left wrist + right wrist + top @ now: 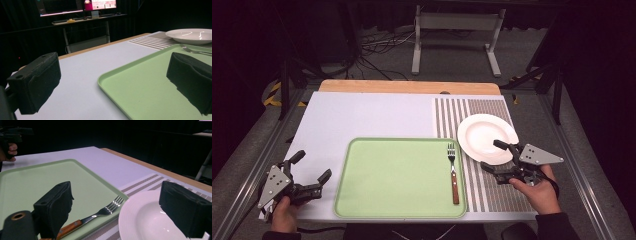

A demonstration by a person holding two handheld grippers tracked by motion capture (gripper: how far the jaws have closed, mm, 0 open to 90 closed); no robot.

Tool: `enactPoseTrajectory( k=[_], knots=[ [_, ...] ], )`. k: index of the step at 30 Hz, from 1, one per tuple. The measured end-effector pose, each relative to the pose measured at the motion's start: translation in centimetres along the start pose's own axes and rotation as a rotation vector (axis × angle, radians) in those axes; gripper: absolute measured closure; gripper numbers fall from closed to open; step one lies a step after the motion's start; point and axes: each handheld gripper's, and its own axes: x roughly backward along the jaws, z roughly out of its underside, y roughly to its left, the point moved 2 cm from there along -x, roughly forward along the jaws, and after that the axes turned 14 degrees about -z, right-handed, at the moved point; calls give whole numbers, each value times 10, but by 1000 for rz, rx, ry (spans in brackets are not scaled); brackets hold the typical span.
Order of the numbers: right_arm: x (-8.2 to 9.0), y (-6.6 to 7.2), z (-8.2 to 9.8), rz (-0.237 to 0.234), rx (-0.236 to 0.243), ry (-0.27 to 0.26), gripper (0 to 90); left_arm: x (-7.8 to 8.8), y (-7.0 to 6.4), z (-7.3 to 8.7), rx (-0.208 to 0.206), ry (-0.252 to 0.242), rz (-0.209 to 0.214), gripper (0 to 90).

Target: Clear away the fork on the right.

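A fork (453, 171) with a wooden handle is lying along the right edge of the green tray (392, 200) on the desk (362, 112), tines pointing far, handle near. Just right of it, a white plate (486, 136) is sitting on a striped placemat (492, 192).

The right claw (494, 156) is hovering at the plate's near rim with its jaws spread wide and holding nothing. The left claw (313, 173) is waiting, equally wide open and empty, at the desk's near left, just left of the tray.

The fork looks light and rigid, but it is lying flat, so its smooth metal neck is likely slippery; the wooden handle seems the better hold. The plate appears glazed, breakable and heavier; its raised rim is probably the only place to pinch, and it may tilt from one side.
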Motion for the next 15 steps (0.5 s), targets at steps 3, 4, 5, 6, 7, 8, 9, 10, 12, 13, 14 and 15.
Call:
enactPoseTrajectory(
  k=[3, 4, 5, 6, 7, 8, 9, 10, 12, 13, 14, 15],
  knots=[
    [2, -2, 6, 9, 18, -5, 109, 0, 0, 0, 2, 0, -1, 0],
    [3, -3, 9, 13, 15, -19, 109, 0, 0, 0, 3, 0, -1, 0],
    [5, -4, 16, 19, 11, -39, 109, 0, 0, 0, 3, 1, -1, 0],
    [5, -4, 16, 19, 11, -39, 109, 0, 0, 0, 3, 1, -1, 0],
    [5, -5, 20, 24, 9, -35, 109, 0, 0, 0, 5, 1, -2, 0],
    [6, -5, 23, 23, 5, -27, 109, 0, 0, 0, 6, -1, 0, 0],
    [6, -6, 26, 23, 1, -18, 109, 0, 0, 0, 8, 0, -1, 0],
    [6, -6, 28, 21, -1, -17, 109, 0, 1, 0, 10, -2, -2, 0],
    [6, -6, 34, 23, -6, -17, 109, 0, 1, 0, 10, -3, -2, 0],
    [7, -5, 35, 20, -8, -17, 109, 0, 1, 0, 8, -3, -1, 0],
    [7, -5, 37, 21, -13, -21, 109, 0, 0, 0, 10, -3, -1, 0],
    [6, -5, 37, 20, -20, -28, 109, 0, 0, 0, 10, -3, -1, 0]
  ],
)
